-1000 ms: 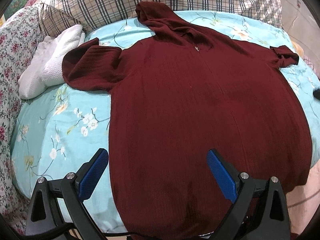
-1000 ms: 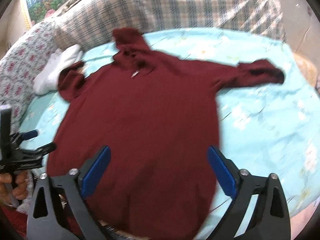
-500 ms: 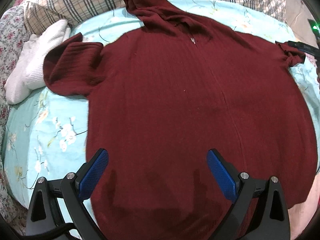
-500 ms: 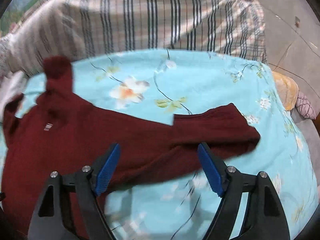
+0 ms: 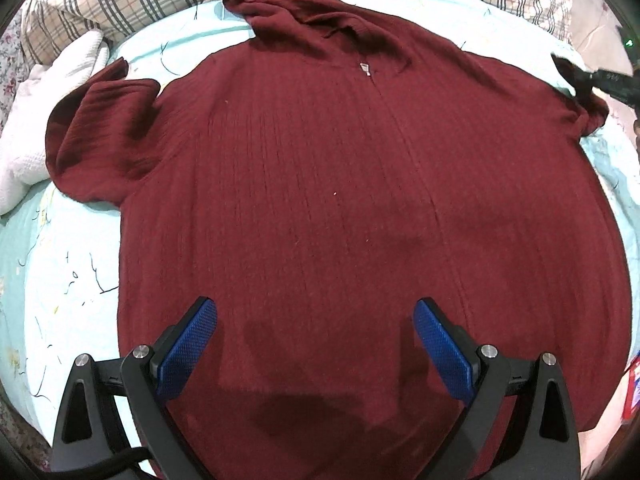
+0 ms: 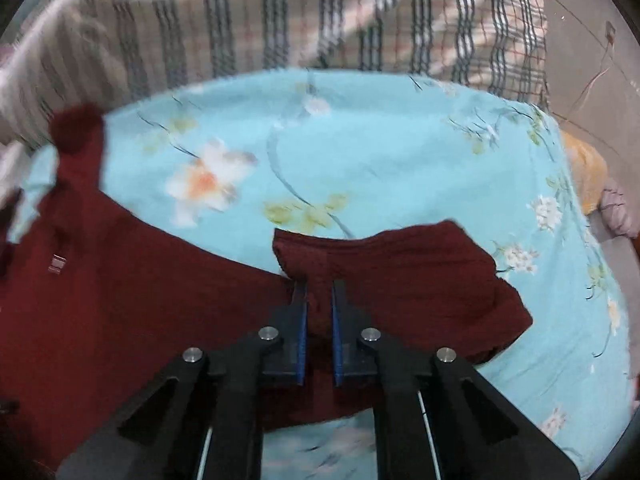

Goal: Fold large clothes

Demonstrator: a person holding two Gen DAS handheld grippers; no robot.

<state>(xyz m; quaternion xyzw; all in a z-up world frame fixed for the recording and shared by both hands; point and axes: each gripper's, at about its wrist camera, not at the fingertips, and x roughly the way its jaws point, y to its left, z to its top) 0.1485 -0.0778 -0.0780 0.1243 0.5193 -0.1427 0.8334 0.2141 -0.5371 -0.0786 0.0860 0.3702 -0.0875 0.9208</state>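
A dark red zip hoodie [image 5: 340,200] lies front-up and spread out on a light blue floral bedsheet [image 5: 60,280], hood [image 5: 280,4] toward the pillows. Its left sleeve [image 5: 100,140] lies bunched beside the body. My left gripper [image 5: 316,332] hovers open above the hoodie's lower front, with nothing between its blue pads. At the far right the right gripper [image 5: 592,80] meets the other sleeve. In the right wrist view my right gripper [image 6: 319,292] is closing, and a fold of that sleeve [image 6: 400,272] is pinched between its pads.
Plaid bedding [image 5: 120,0] runs along the head of the bed. A white towel [image 5: 52,92] lies left of the hoodie. Beyond the sleeve is bare sheet [image 6: 360,152], and an orange cloth [image 6: 588,176] sits past the bed's right edge.
My right gripper swung right from over the hoodie's body to the sleeve and closed its jaws on it. The left gripper moved forward and lower over the hoodie, staying open.
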